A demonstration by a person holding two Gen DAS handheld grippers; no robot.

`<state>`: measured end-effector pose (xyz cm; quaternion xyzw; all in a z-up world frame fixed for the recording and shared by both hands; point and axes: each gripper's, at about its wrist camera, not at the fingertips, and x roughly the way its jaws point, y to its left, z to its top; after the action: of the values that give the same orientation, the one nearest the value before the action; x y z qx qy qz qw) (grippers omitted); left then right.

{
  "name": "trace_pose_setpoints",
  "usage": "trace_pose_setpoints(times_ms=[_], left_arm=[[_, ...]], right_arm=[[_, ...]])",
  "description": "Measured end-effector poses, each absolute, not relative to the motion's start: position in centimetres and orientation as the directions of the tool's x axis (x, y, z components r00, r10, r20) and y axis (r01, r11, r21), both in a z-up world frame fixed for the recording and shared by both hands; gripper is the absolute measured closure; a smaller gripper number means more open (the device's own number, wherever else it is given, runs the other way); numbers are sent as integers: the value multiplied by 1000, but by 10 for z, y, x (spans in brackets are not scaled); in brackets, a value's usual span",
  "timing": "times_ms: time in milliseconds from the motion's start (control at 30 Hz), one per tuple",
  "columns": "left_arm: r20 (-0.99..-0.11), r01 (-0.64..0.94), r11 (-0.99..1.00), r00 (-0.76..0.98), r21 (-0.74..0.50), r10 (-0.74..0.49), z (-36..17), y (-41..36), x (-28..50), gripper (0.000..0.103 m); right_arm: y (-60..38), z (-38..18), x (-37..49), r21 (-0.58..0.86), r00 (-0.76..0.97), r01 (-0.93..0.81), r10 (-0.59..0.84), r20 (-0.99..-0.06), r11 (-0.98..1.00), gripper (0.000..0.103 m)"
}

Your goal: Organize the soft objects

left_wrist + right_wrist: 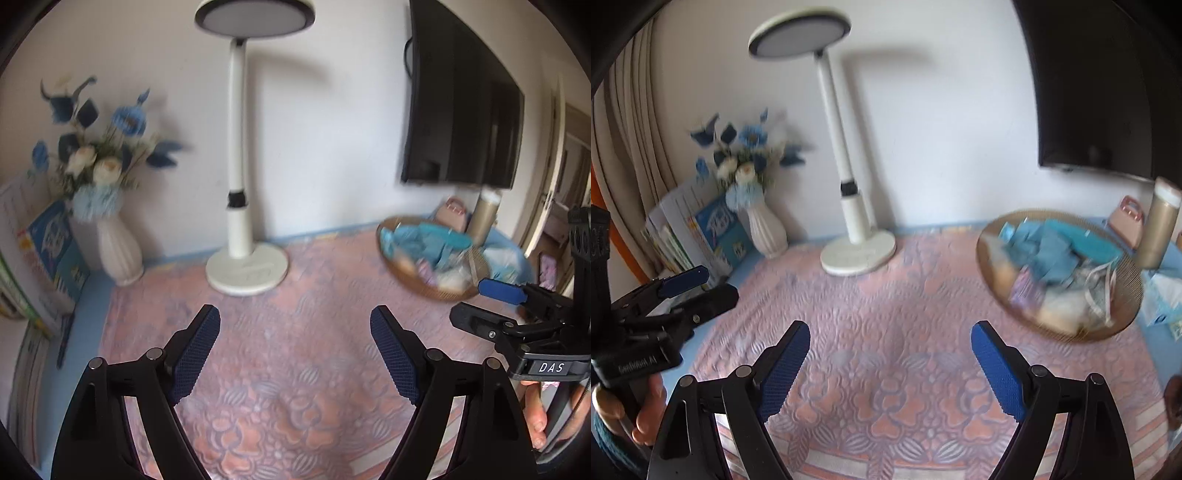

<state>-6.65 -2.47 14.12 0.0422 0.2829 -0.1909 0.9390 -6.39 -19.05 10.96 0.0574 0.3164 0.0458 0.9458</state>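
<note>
Left to right, both wrist views blurred by motion.

Far left: books [701, 236] are stood against the wall beside a curtain [631, 147]. Just right of them a white ribbed vase [118, 251] with blue and cream flowers [99, 147] is seen, upright, at the far edge of the surface.

Centre far: a white desk lamp [240, 184] is stood on its round base, disc head up top. The base rests on the far edge of a pink patterned cloth [295, 369] that covers most of the surface [1160, 339], with blue showing at the borders.

Left hand-held gripper [295, 354]: jaws are spread wide, nothing between the blue pads, only bare cloth below. No contact with anything is seen. In the right wrist view it shows at the left edge, with fingers wrapped round its handle.

Right hand-held gripper [890, 365]: jaws likewise spread wide and empty, held above the cloth. It is also seen at the right edge of the left wrist view, beside the basket.

Right, far: a round wicker basket [1108, 332] is set on the cloth edge. The soft objects [1052, 254] are piled inside it: teal-blue cloth pieces on top, paler cream and lilac items at the near side. Exact items cannot be told through the blur.

Far right: a gold tumbler [1160, 221] and a small pink bag [1126, 218] are stood behind the basket, under a dark wall-mounted screen [461, 103].
</note>
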Motion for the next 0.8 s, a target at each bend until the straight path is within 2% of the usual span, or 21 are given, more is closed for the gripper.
trace_pose_setpoints(times_ms=[167, 467, 633, 800], left_arm=[[-580, 337, 941, 759, -38, -295, 90, -28, -56, 20], [-671, 269, 961, 700, -71, -246, 23, -38, -16, 20], [-702, 212, 973, 679, -94, -216, 9, -31, -7, 20], [-691, 152, 988, 710, -33, -133, 7, -34, -10, 19]], right_arm=[[-177, 74, -48, 36, 779, -49, 61, -624, 998, 15], [-197, 32, -11, 4, 754, -8, 9, -656, 1000, 15], [-212, 3, 1, 69, 690, 8, 45, -722, 998, 15], [-223, 2, 3, 127, 693, 18, 79, -717, 992, 14]])
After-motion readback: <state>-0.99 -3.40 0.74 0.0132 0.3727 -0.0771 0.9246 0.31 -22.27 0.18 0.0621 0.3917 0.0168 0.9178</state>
